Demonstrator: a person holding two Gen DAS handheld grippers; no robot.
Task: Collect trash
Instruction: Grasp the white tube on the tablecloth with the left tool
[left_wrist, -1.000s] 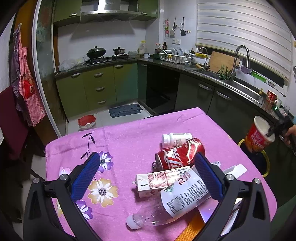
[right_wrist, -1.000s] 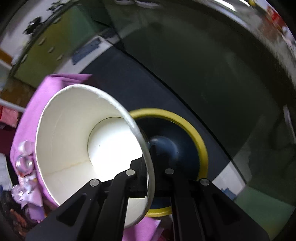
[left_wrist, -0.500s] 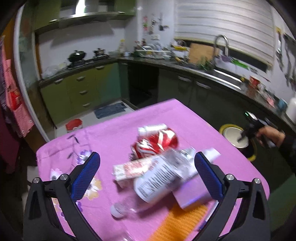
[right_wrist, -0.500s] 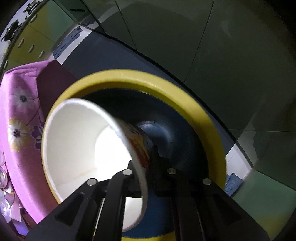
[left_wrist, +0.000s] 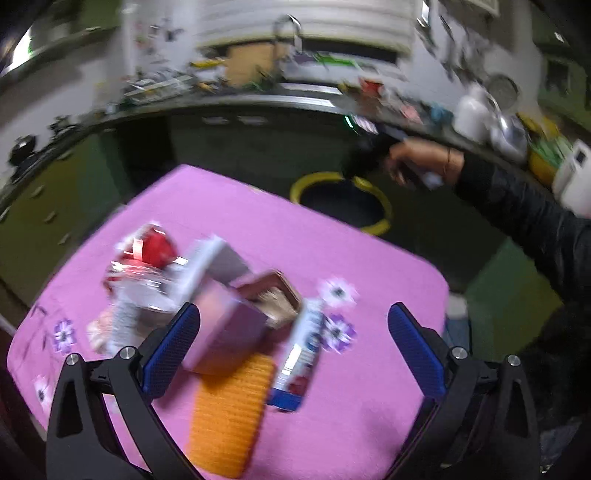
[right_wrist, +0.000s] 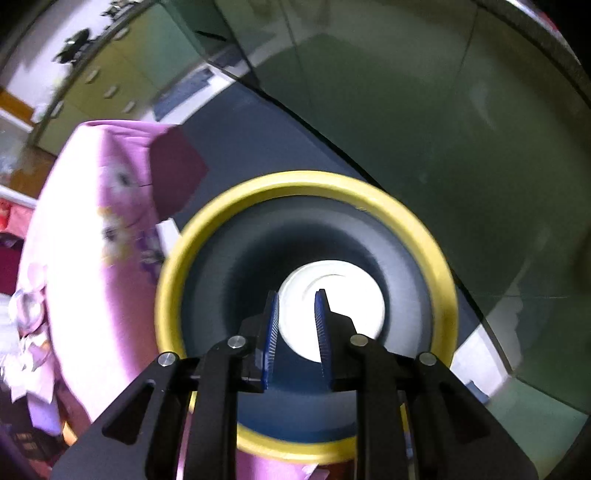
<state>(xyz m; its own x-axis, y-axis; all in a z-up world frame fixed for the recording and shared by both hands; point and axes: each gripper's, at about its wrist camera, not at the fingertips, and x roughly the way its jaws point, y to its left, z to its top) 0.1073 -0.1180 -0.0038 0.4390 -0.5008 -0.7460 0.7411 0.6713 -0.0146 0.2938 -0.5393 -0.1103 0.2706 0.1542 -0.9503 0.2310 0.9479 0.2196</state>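
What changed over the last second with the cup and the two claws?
The right claw let go of the paper cup: its jaws are opening with nothing between them, and the cup lies down inside the yellow-rimmed bin. The left claw swung right across the table. It stays open and empty; the trash pile remains on the table.

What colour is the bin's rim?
Yellow; the bin rim shows best in the right wrist view.

The mouth of the yellow-rimmed bin (right_wrist: 306, 188) is wide and unblocked, with only a white cup (right_wrist: 332, 310) deep at its bottom. On the pink table (left_wrist: 369, 424), a blurred heap of trash (left_wrist: 207, 295) crowds the left and middle. The table's right side and far corner lie bare, leaving room there.
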